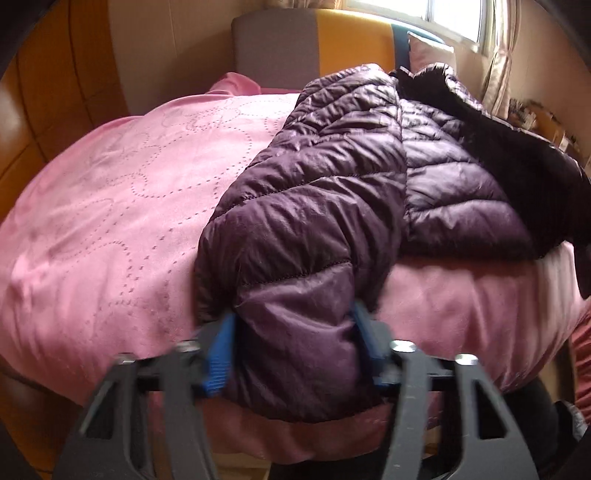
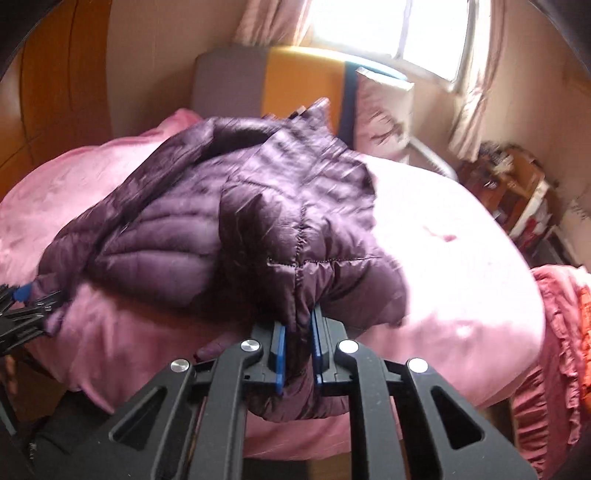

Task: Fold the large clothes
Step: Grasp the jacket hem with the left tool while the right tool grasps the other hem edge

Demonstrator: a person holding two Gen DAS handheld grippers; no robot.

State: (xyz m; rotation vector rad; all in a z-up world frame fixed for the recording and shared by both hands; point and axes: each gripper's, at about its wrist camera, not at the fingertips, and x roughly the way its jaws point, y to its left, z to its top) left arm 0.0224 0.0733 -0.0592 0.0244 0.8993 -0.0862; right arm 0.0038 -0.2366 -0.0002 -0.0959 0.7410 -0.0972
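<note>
A dark purple quilted puffer jacket (image 1: pixel 332 177) lies on a pink bed (image 1: pixel 110 206). My left gripper (image 1: pixel 295 328) has its blue pads either side of a thick fold of the jacket's near hem at the bed's front edge. In the right wrist view the jacket (image 2: pixel 229 206) spreads left and back. My right gripper (image 2: pixel 297 332) is shut on another bunched part of the hem. The left gripper (image 2: pixel 22 295) also shows at the far left edge of that view, at the jacket's corner.
A grey, orange and blue headboard (image 1: pixel 314 48) stands behind the bed under a window (image 2: pixel 388 29) with curtains. A pillow (image 2: pixel 384 110) leans at the back right. A cluttered shelf (image 2: pixel 517 192) stands to the right. A red-pink ruffled cloth (image 2: pixel 561 332) hangs at the right.
</note>
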